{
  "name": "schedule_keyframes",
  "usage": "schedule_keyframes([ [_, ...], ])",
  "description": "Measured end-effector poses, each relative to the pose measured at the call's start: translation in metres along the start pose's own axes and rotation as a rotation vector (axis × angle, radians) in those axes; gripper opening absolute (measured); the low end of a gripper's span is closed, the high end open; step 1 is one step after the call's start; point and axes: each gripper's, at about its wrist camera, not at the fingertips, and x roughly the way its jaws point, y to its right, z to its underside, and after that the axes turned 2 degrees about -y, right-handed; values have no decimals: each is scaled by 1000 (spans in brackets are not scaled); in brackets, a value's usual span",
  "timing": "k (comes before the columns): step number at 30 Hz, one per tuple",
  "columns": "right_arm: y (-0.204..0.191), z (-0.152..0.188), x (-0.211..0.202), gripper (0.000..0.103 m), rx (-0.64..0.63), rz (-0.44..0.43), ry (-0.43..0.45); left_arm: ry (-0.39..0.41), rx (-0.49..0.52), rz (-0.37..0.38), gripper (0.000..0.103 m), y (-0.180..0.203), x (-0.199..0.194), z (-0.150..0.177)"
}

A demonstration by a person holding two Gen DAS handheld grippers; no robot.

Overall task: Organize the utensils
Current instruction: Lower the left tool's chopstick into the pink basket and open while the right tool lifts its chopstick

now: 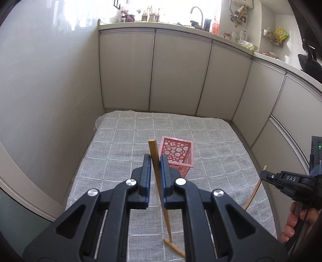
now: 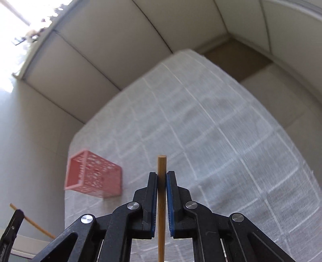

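Note:
My left gripper [image 1: 155,161] is shut on a wooden chopstick [image 1: 159,177] that stands almost upright, its top end just above the fingertips. A pink perforated basket [image 1: 177,156] stands on the checked cloth right behind it. My right gripper [image 2: 161,175] is shut on a second wooden chopstick [image 2: 161,193], held above the cloth; the basket [image 2: 93,181] is to its left. The right gripper [image 1: 267,175] also shows at the right edge of the left wrist view, its chopstick [image 1: 254,191] slanting down. Another chopstick [image 1: 174,246] lies on the cloth near the front.
The table with grey checked cloth [image 1: 211,145] stands against beige cabinet doors [image 1: 181,70] at the back and right, and a pale wall [image 1: 40,80] on the left. A kitchen counter with a faucet [image 1: 197,14] and clutter runs above the cabinets.

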Motion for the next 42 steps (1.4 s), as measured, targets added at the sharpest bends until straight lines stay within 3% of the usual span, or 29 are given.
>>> schedule_keyframes([
  [6,-37,1,-46,7,-117,-27,149,94,43,-28,8,4,-25,-16],
  [12,-62,1,-79,7,-185,-47,287,166,32,16,8,2,-44,-46],
  [20,-79,-9,-81,8,-227,-55,319,229,34,71,8,5,-34,-96],
  [29,-79,-8,-76,8,-212,-59,310,104,37,61,8,14,33,-101],
  [34,-77,-6,-72,8,-209,-54,299,-17,-5,67,8,12,78,-102],
  [42,-79,-5,-68,7,-221,-43,290,-127,-10,46,9,12,107,-104],
])
